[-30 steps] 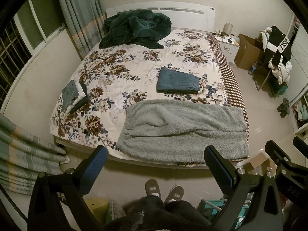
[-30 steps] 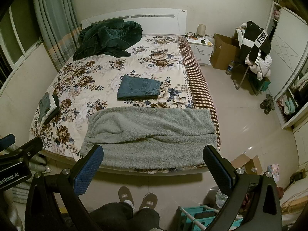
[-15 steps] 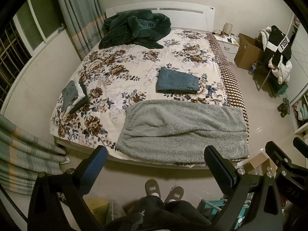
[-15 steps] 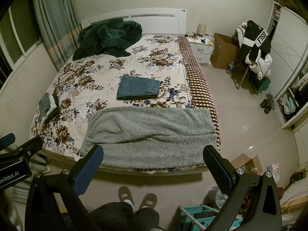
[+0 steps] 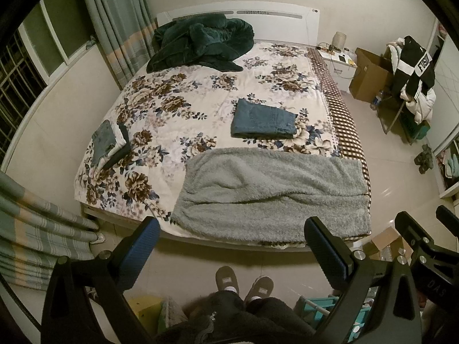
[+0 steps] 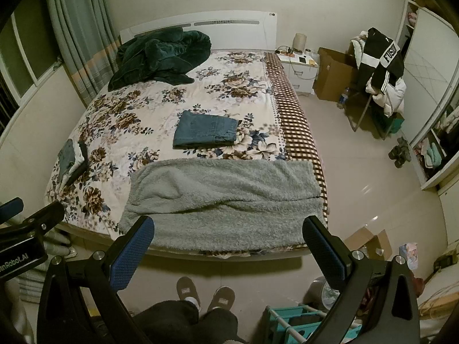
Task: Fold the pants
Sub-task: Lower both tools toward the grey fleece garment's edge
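Note:
A folded pair of blue jeans [image 5: 264, 119] lies flat in the middle of the floral bed [image 5: 183, 106]; it also shows in the right wrist view [image 6: 206, 129]. My left gripper [image 5: 231, 233] is open and empty, held high over the floor in front of the bed's foot. My right gripper [image 6: 228, 232] is open and empty at the same height beside it. Both are well short of the jeans. A small stack of folded clothes [image 5: 110, 143] sits at the bed's left edge.
A grey fleece blanket [image 5: 272, 192] covers the foot of the bed. A dark green heap of bedding [image 5: 200, 43] lies by the headboard. Curtains [image 5: 34, 223] hang at left. A chair with jackets [image 5: 413, 71], a cardboard box [image 5: 370, 74] and a nightstand [image 5: 338, 60] stand right. My slippered feet [image 5: 243, 283] are below.

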`<state>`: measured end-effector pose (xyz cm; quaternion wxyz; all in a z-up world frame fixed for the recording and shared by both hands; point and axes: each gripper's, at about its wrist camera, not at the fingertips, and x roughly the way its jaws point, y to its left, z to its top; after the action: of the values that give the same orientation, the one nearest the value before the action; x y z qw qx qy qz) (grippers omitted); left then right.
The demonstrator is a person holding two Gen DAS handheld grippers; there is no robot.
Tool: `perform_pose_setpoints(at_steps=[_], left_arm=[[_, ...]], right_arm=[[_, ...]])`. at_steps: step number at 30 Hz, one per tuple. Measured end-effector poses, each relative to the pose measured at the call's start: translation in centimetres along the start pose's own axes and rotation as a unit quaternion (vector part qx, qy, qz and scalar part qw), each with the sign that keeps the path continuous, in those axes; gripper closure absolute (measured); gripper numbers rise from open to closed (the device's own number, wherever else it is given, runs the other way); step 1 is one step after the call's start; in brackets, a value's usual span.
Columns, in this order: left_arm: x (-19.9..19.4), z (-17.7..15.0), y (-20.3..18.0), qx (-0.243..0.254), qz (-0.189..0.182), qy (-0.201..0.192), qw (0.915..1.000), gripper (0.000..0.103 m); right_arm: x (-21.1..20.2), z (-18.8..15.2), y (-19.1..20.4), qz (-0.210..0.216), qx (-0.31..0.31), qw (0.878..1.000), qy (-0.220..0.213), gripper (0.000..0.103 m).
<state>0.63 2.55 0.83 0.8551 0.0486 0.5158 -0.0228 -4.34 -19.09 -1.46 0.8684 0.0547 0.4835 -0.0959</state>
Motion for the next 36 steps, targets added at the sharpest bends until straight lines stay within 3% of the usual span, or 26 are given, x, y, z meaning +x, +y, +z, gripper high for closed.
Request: perform_pose_setpoints(at_steps=[7,11,15,20,28,32,36], left_arm=[[0.9,1.3,0.5,-0.016,0.018,-0.006,0.9997,0.0],[4.9,2.4,2.7,-0.051,0.07,-0.017,0.9961,0.0],[10.2,3.3,6.0,-0.075,0.121,-0.002,0.9898,0.0],[17.9,4.3,8.4,-0.081,0.167,0.044,0.9817,0.0],[32.6,7.6,15.3,-0.108,0.185,0.124,0.9689,0.0],[40.0,9.4,19.2,-0.11,0.182,0.155,0.9648,0.0],[49.1,10.2,23.1,-0.13,0.161,0.186,0.9605,0.0]], right_arm=[[1.9,-0.2,0.3,0.009,0.007,1.0,0.012,0.0],[6.4,0.1,-2.3,0.026,0.025,0.999,0.037,0.0],[11.4,0.7,-1.7,0.045,0.033,0.997,0.06,0.0],[20.3,2.8,1.0,0.049,0.034,0.993,0.098,0.0],[37.7,6.7,8.3,0.053,0.052,0.981,0.178,0.0],[48.2,9.2,14.0,0.061,0.073,0.968,0.232,0.0],[59.0,11.5,21.1,0.089,0.105,0.946,0.294,0.0]])
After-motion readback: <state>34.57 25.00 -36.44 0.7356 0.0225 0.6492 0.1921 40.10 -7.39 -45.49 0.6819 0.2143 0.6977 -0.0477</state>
